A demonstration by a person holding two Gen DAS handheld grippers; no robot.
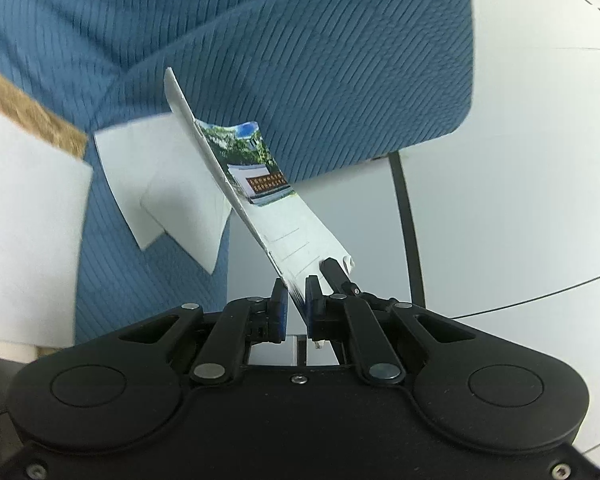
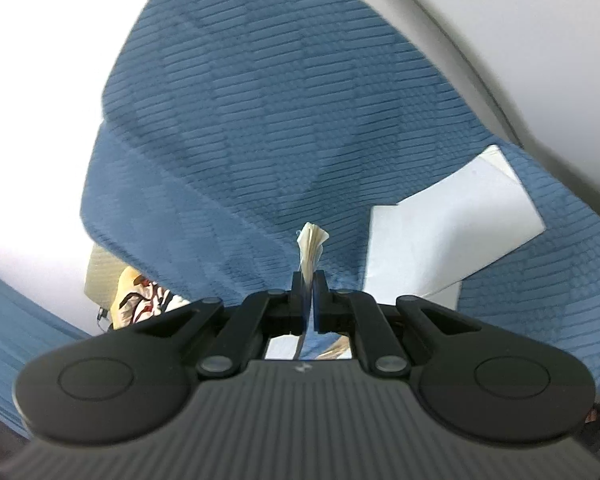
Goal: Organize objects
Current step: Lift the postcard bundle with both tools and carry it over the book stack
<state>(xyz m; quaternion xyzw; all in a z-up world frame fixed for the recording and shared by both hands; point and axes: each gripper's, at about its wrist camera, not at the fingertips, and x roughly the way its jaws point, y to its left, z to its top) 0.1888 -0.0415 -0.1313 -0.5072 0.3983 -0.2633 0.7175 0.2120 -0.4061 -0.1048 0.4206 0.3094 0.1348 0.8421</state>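
Note:
My left gripper (image 1: 296, 294) is shut on the lower edge of a white envelope (image 1: 260, 184) that bears a printed photo of a building and trees. The envelope slants up and to the left above a blue ribbed cloth (image 1: 300, 48). Two white paper sheets (image 1: 168, 184) lie on the cloth just left of it. My right gripper (image 2: 309, 286) is shut on a thin stack of cream paper sheets (image 2: 311, 246), seen edge-on and standing up from the jaws. A white envelope (image 2: 452, 232) lies on the blue cloth (image 2: 260, 120) to its right.
A white table surface (image 1: 520, 160) with a black cable (image 1: 408, 220) lies right of the cloth. A cork board edge (image 1: 28, 112) and a white block (image 1: 24, 220) stand at the left. A printed colourful item (image 2: 140, 296) lies at the lower left in the right wrist view.

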